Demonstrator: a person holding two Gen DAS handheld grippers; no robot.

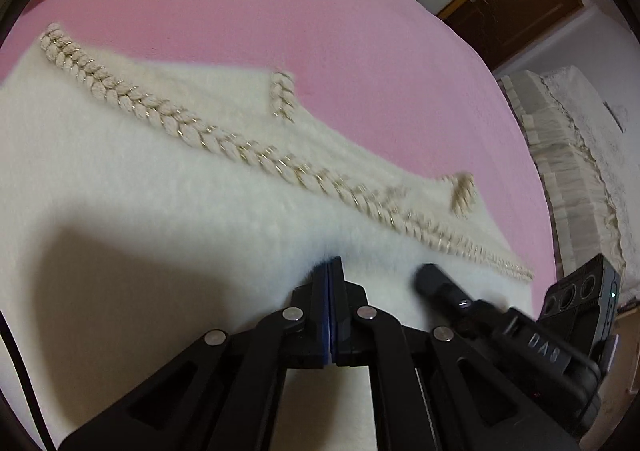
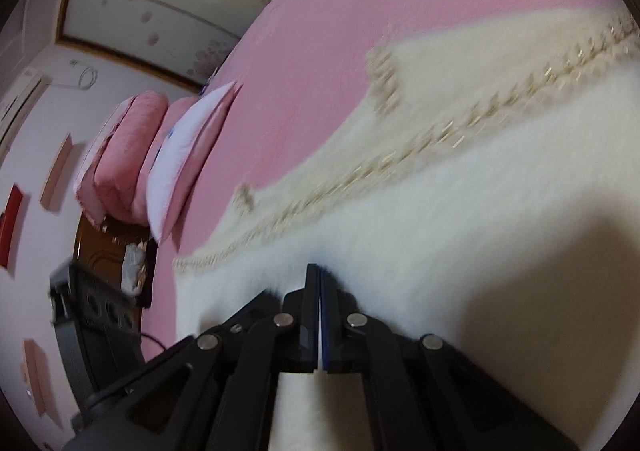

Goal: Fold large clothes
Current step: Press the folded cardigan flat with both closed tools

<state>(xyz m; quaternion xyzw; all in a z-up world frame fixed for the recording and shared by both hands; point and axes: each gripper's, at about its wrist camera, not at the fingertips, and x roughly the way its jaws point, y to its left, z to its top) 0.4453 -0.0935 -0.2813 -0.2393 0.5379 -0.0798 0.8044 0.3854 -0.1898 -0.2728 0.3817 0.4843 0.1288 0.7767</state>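
I see a fluffy cream garment (image 1: 140, 187) with braided trim (image 1: 168, 119) spread on the pink bed (image 1: 240, 11). Left gripper (image 1: 329, 265) and right gripper (image 2: 316, 271) each clench its near edge.

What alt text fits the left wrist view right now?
The left gripper, jaws shut on a fold of the fluffy cream garment, hangs over the pink bed. A braided trim crosses the garment, and the right gripper is alongside.
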